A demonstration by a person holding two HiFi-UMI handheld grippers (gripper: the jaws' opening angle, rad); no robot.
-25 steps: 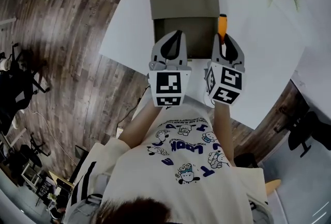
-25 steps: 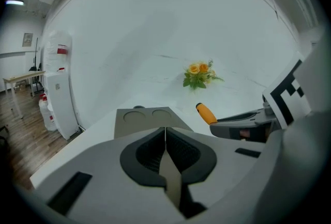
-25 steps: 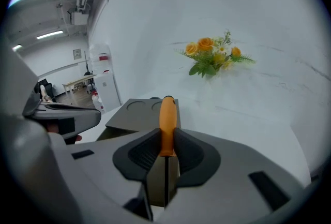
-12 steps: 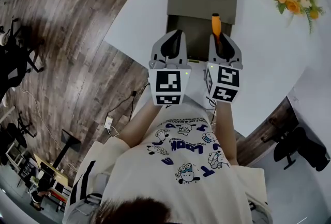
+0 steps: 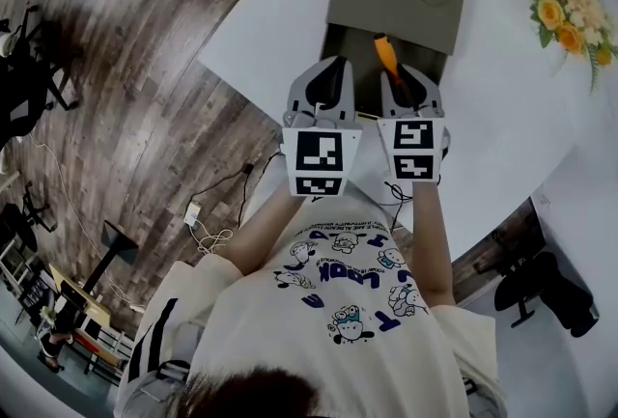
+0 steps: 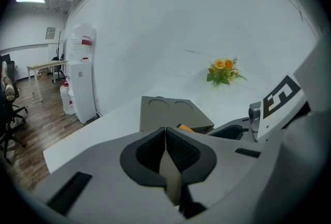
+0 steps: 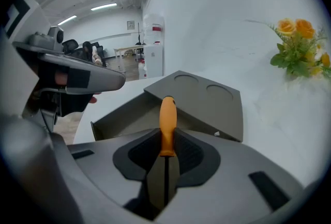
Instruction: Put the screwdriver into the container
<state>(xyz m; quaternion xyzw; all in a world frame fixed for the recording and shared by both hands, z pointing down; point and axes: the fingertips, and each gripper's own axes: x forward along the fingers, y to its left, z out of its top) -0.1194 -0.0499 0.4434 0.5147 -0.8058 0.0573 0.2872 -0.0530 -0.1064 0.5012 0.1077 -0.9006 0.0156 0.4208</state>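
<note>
On white table, right gripper clamps the screwdriver, its orange handle pointing forward over the open container; left gripper is closed, empty.

Orange-handled screwdriver at upper centre of frame, pinched in right gripper, handle tilted forward over open compartment, grey container behind, two round recesses on top

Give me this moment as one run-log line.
right gripper: shut on screwdriver, orange handle forward | left gripper: shut, empty | container: open, on table | screwdriver handle over it, not released
</note>
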